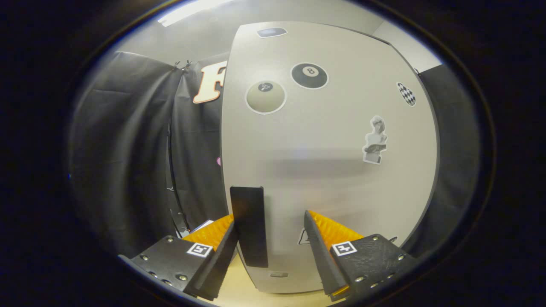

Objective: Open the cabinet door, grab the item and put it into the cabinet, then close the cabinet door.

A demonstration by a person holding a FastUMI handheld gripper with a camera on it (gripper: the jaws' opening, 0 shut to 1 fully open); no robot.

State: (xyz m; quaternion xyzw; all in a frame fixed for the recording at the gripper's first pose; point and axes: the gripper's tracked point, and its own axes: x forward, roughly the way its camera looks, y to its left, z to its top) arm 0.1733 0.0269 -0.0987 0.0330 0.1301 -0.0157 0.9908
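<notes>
The tongs point(271, 238) stand wide apart around the black handle point(249, 226) near the left edge of the cabinet door point(332, 170), left finger almost touching it, so closing off-centre could let the handle slip out.

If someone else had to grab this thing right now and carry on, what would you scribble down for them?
Claw: open, one finger on each side of the black handle, not yet squeezing it; the left finger is close to it, the right one apart.
Cabinet door: right in front, looks closed, stickers on it.
Item to store: I can't say where it is.
Done: claw lined up on the handle.
Left: grip, pull door open, fetch item, put it inside, close door.
</notes>
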